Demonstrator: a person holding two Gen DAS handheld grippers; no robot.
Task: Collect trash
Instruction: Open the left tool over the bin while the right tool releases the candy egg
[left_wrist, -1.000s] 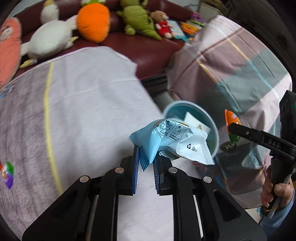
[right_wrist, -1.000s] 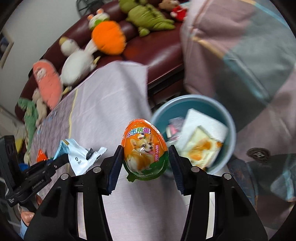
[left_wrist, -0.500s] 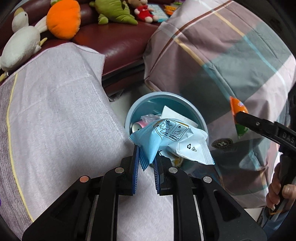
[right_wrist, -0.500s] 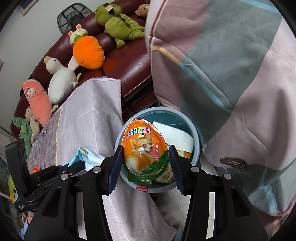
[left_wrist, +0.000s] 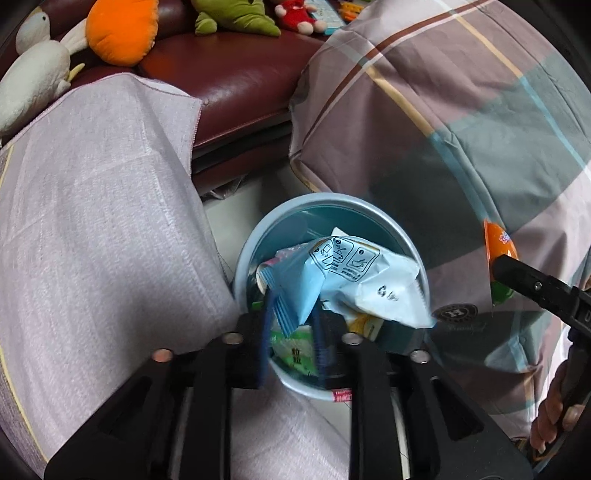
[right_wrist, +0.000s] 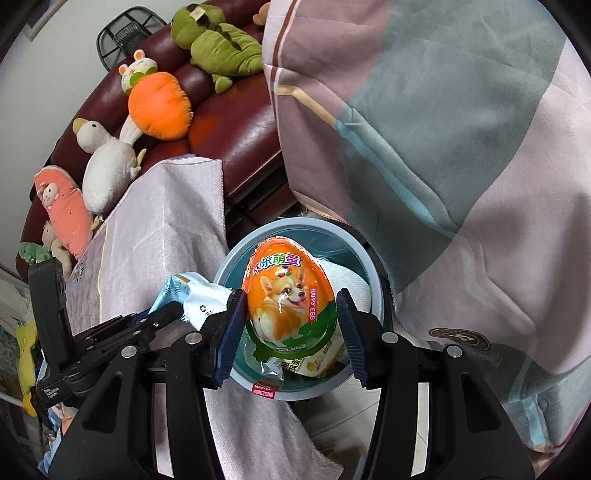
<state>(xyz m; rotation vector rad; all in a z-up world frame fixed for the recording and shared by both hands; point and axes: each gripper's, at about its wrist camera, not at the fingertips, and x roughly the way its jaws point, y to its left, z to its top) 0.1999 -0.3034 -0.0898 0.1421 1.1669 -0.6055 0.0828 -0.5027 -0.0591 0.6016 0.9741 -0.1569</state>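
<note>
We hold our left tongs (left_wrist: 291, 328) over the round blue-grey plastic trash bin (left_wrist: 369, 206), which stands on the floor between the bench draped in pale lilac cloth (left_wrist: 92, 221) and a plaid-covered cushion (left_wrist: 461, 122). Their jaws have just been opening, and the crumpled light-blue plastic snack wrapper (left_wrist: 347, 280) hangs between them, its corner by the left pad, clear of the right one, so the grip looks released. Our right tongs (right_wrist: 291, 325) are clenched on the orange egg-shaped toy package with a corgi picture (right_wrist: 288, 295), both pads pressing its sides, directly above the bin's mouth. Paper and wrappers already lie inside the bin. Plush toys (right_wrist: 155, 103) sit along the dark red leather sofa (right_wrist: 229, 125) behind.
</note>
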